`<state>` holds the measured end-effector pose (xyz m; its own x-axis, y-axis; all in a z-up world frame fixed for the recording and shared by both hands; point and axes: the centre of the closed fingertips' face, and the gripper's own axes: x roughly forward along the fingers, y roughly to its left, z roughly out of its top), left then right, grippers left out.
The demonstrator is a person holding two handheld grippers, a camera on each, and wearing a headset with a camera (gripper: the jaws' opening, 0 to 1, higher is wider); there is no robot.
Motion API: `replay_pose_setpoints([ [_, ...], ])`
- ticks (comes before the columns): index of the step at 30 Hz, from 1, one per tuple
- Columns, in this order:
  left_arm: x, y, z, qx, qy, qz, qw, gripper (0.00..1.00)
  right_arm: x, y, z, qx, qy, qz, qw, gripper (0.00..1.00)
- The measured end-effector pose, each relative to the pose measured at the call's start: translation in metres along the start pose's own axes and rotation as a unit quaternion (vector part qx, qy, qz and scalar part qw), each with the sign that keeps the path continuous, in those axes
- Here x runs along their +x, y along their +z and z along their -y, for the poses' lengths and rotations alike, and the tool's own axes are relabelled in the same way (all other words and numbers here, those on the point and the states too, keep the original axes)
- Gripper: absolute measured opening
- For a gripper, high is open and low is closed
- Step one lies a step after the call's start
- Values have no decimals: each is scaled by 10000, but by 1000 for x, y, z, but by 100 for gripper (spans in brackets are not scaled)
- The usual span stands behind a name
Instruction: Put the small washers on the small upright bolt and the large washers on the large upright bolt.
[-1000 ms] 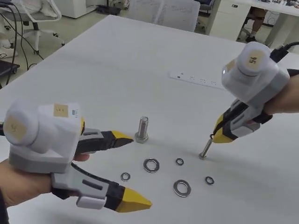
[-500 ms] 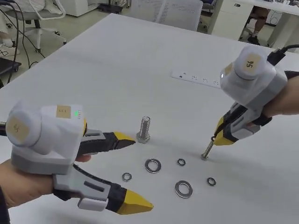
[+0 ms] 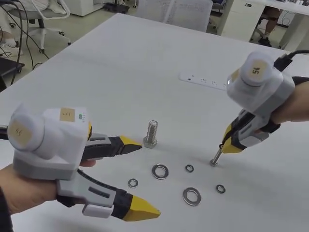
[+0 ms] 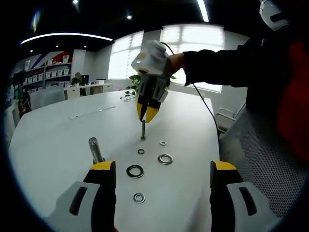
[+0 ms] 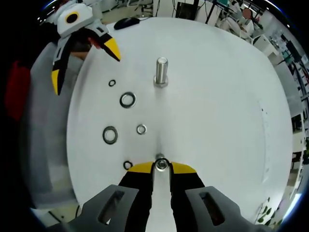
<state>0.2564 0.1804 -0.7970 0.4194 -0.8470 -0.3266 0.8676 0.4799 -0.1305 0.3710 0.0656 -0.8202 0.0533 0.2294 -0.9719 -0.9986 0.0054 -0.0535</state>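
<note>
Small bolt (image 3: 215,157) is standing head-down on the white table (image 3: 111,72), and the right gripper (image 3: 226,145) has its yellow tips pinched together on the top of the thread. In the right gripper view you can see the bolt end sitting right between the jaws. The large bolt (image 3: 151,134) stands free off to the left. All the washers are lying flat in front of the bolts: two large washers (image 3: 160,171) (image 3: 191,195) and three small washers (image 3: 133,182) (image 3: 189,168) (image 3: 220,188). The left gripper (image 3: 143,177) is spread wide with nothing in it, its upper tip near the large bolt. There's a power strip (image 3: 203,81) further back.
</note>
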Motion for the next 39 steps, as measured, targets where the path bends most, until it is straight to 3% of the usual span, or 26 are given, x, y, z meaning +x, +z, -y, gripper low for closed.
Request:
replay_pose_setpoints([
  [23, -1, -1, -2, -26, 32, -11, 10000, 79, 34, -6, -4, 95, 155, -74, 9998, 13],
  [39, -1, -2, -2, -37, 38, -19, 10000, 78, 47, -10, -6, 70, 161, -124, 9998, 13],
])
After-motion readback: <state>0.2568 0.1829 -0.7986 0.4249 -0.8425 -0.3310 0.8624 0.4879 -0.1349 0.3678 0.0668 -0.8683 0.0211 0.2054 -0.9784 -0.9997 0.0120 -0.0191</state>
